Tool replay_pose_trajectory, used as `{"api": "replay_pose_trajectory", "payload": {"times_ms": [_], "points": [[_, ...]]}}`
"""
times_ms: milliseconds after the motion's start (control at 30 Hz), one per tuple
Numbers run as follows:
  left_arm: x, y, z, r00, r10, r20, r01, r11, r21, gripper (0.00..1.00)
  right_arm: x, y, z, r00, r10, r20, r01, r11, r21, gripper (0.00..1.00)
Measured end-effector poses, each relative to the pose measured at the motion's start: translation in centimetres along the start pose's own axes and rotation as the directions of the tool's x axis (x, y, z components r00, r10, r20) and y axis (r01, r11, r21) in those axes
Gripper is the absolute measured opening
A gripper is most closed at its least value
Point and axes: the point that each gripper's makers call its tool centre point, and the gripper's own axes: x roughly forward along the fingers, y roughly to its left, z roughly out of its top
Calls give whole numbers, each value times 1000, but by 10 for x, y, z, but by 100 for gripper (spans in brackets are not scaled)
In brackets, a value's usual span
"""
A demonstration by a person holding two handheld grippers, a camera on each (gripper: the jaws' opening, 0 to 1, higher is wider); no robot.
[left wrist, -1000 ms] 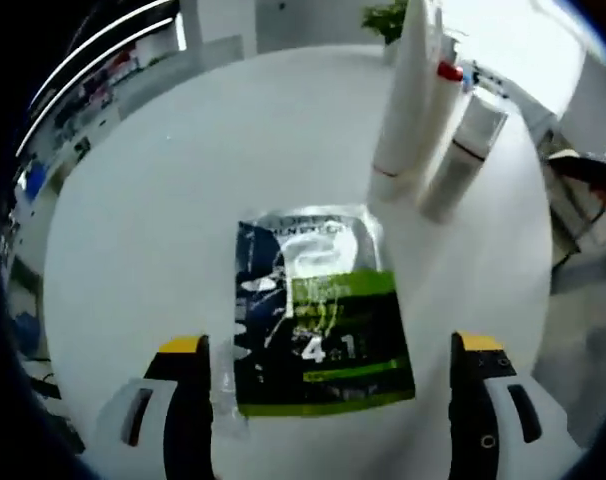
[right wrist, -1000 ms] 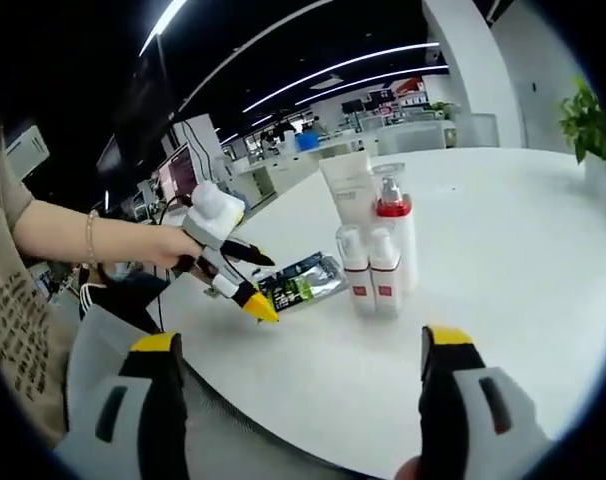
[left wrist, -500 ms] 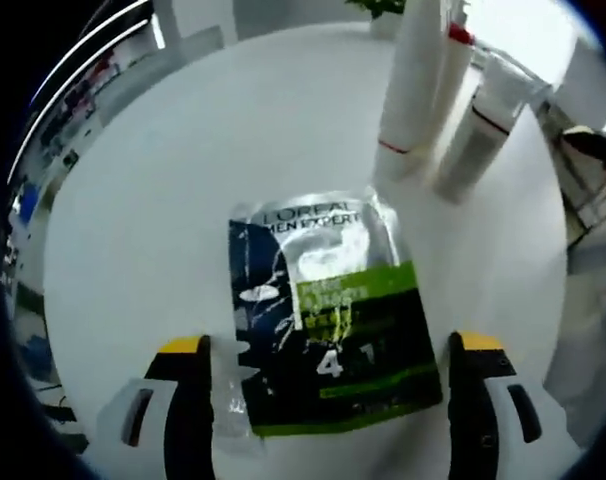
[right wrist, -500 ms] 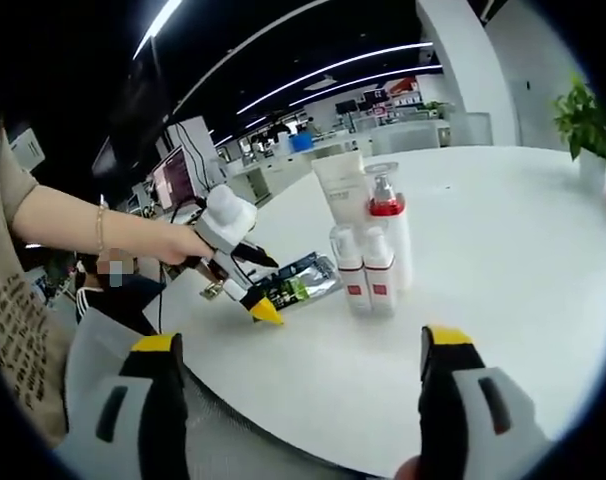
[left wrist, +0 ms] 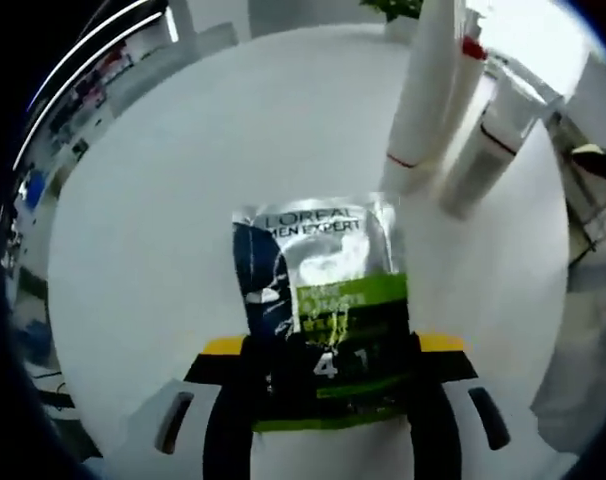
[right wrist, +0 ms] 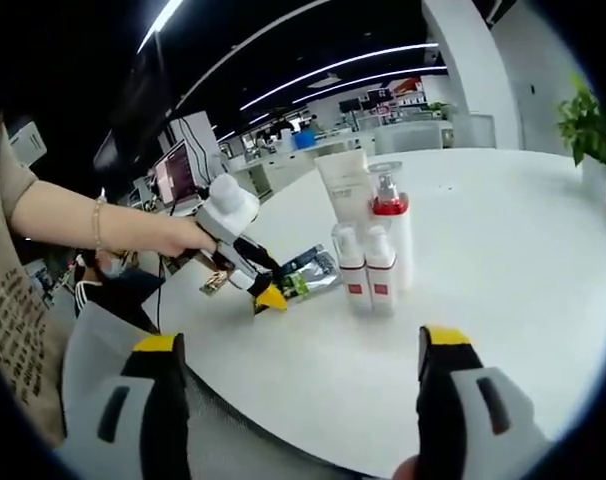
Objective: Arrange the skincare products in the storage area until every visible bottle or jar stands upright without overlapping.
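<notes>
In the left gripper view the sachet [left wrist: 323, 305] lies flat on the round table [left wrist: 163, 200], its near edge between the closed-in jaws of the left gripper [left wrist: 328, 385]. Beyond it, toward the upper right, stand the tall tube [left wrist: 423, 95] and, just beside it on the right, the pump bottle [left wrist: 466, 75] and a small bottle [left wrist: 488, 150]. In the right gripper view the same cluster stands mid-table: 2 small bottles [right wrist: 364, 268] in front, touching side by side, the tube [right wrist: 345, 195] and pump bottle [right wrist: 391, 225] close behind them. The sachet [right wrist: 308, 277] lies just left of the cluster, with the left gripper [right wrist: 268, 295] at its left edge. The right gripper [right wrist: 293, 410] hangs well apart, off the table's near rim
</notes>
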Motion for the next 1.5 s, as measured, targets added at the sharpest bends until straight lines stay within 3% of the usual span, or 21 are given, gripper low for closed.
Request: {"api": "replay_pose_trajectory", "payload": {"times_ms": [200, 267, 300, 333, 667, 1033, 1200, 1500], "points": [[0, 0, 0, 1000, 8, 9, -8, 1000, -15, 47, 0, 0, -2, 1000, -11, -13, 11, 1000, -18, 96], [-1, -3, 1, 1000, -5, 24, 5, 1000, -4, 16, 0, -1, -2, 1000, -15, -14, 15, 1000, -21, 96], [-1, -3, -1, 1000, -6, 17, 6, 1000, -17, 14, 0, -2, -2, 1000, -18, -12, 17, 1000, -21, 96], [-1, -3, 2, 999, -8, 37, 9, 999, -35, 13, 0, -2, -1, 1000, -21, -10, 21, 1000, -18, 96], [-12, -2, -11, 999, 12, 51, -7, 996, -87, 9, 0, -2, -2, 999, -27, -16, 27, 999, -39, 95], [-39, -15, -20, 990, 28, 140, -4, 985, -170, 9, 0, -1, -2, 999, -33, -17, 32, 997, -63, 94], [-53, -19, -21, 981, 41, 192, -3, 980, -198, 9, 0, 1, -2, 999, -33, -16, 32, 996, -78, 93], [-82, -32, -13, 952, 46, 302, 35, 966, -257, 10, 1, 2, -2, 999, -31, -20, 29, 996, -89, 92]]}}
